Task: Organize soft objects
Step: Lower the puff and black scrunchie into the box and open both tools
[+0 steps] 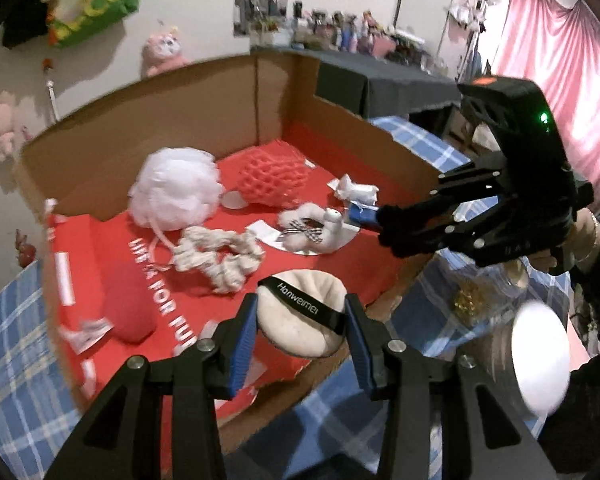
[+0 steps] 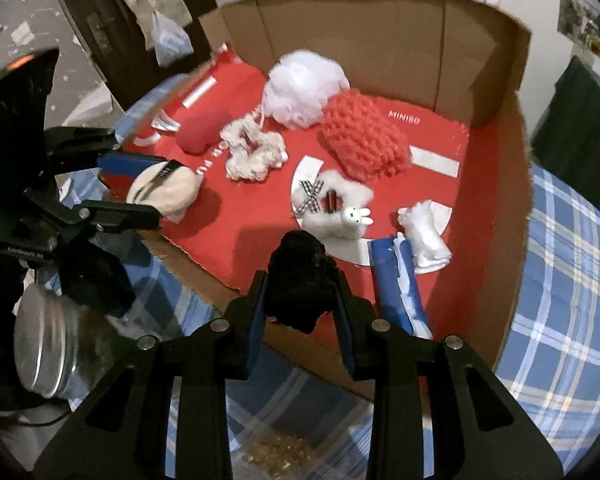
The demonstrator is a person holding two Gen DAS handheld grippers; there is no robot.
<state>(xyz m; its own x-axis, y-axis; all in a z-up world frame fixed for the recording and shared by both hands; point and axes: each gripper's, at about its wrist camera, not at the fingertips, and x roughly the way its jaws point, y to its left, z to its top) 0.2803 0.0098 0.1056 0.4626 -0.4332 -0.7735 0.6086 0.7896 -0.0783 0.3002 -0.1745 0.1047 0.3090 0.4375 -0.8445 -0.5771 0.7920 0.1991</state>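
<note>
Step in hand looked like the drop-off part of sorting the soft stuff: both claws were loaded and hanging over the near edge of the cardboard box (image 2: 500,92) with the red liner. Going left to right, the left gripper (image 1: 300,338) was clamped on a cream powder puff (image 1: 300,312), blue pads (image 1: 244,344) pressing it from both sides, and the black band across the puff read "Hanweimei" pretty clearly. That puff sat right at the box's near rim, above the red floor. Already lying inside were a red plush cushion (image 2: 198,132), a cream scrunchie (image 2: 252,152), a white mesh bath pouf (image 2: 304,88), a coral knitted pouch (image 2: 364,140), a small white bunny plush (image 2: 340,212) with a checked bow, and a crumpled white cloth (image 2: 424,236). Over on the right, the right gripper (image 2: 300,292) was squeezed shut on a fuzzy black lump (image 2: 300,280), maybe a scrunchie or pompom, I couldn't tell which, held just over the front lip of the box near the bunny. My guess for the next move: carry each piece a bit further in over a bare patch of red, then let the jaws part so nothing landed on the cardboard edge or on top of the bunny. Other writing: "MINISO" in white on the liner near the far wall, plus big white letters by the cushion that I could only partly read, something like "FOR FU".
</note>
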